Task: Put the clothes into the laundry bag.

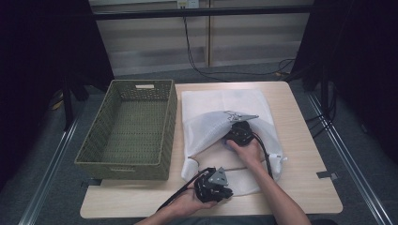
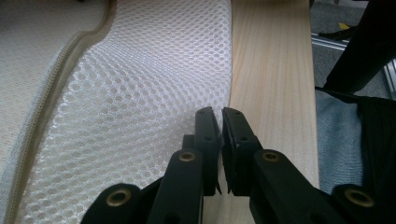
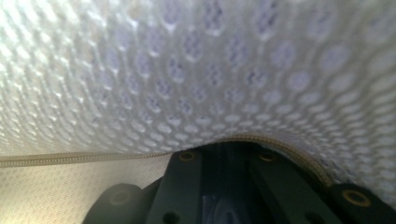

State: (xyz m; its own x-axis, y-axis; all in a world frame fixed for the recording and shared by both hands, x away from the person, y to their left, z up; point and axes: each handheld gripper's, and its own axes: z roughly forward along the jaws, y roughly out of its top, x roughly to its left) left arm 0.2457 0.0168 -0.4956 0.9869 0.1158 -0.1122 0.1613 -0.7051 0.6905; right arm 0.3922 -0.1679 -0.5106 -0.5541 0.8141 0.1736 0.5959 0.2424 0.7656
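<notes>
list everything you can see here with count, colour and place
mesh bag: 1, white, middle of the table, near flap lifted
zipper: 1, beige, along the bag's edge
basket: 1, green woven, left part of the table
table: 1, light wood
cables: several, black, on the floor beyond the table
left gripper: 1, black, near table edge, jaws together at the bag's near edge
right gripper: 1, black, pushed under the lifted flap
hands: 2, one on each gripper

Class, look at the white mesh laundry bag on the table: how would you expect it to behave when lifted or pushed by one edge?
The mesh bag probably flops: its upper layer drapes in a curve over the right claw. Likely light, being thin open netting. Pushed, it would probably bunch rather than slide, since it already lies folded and rumpled on the table.
</notes>
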